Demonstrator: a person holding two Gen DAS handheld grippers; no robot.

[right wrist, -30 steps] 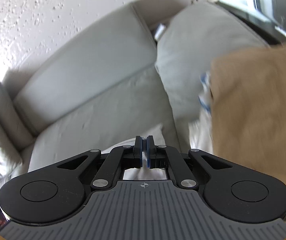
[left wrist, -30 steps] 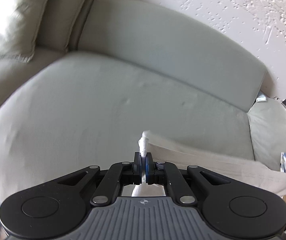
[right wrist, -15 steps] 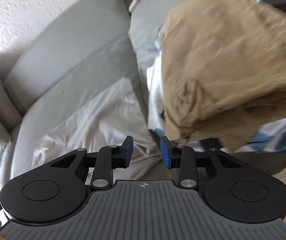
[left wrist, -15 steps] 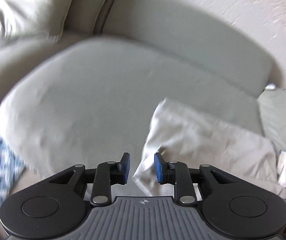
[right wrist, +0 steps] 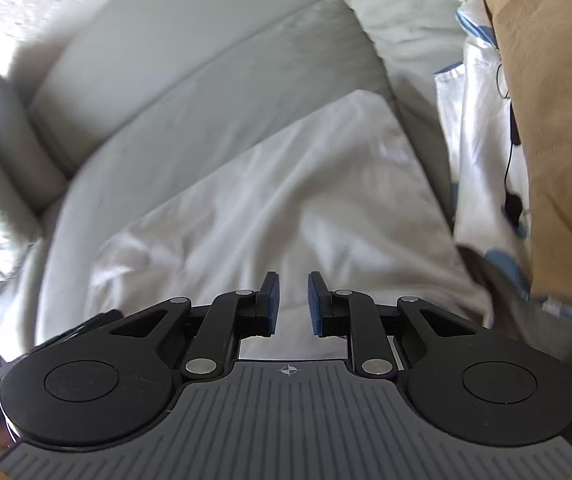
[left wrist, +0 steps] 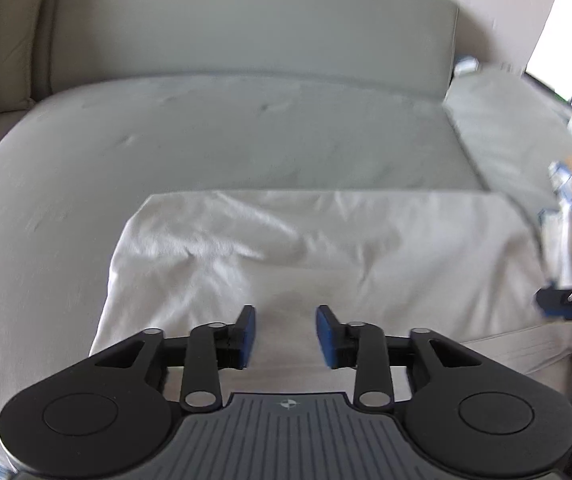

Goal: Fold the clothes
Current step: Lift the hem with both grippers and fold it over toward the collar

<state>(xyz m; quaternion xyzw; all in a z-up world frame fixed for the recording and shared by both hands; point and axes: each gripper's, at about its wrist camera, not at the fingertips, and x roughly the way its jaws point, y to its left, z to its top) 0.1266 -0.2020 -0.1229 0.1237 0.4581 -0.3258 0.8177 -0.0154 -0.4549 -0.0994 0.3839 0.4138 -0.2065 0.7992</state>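
White garment (left wrist: 318, 248) lies spread on the sofa seat cushion (left wrist: 246, 136), a wide creased rectangle with its near edge at the cushion front. Left hand-held gripper (left wrist: 284, 336) hovers over that near edge, jaws parted and opening, nothing between them. Right hand-held gripper (right wrist: 290, 304) hangs over the right part, jaws apart but closing on air. To fold well, I'd smooth the creases, then pinch both near corners evenly. A tan garment (right wrist: 558, 120) lies heaped just beside it.

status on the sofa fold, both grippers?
Left gripper opening, nothing between jaws. Right gripper closing, empty. White garment lying on sofa cushion. Tan clothing pile crowds garment's right edge.
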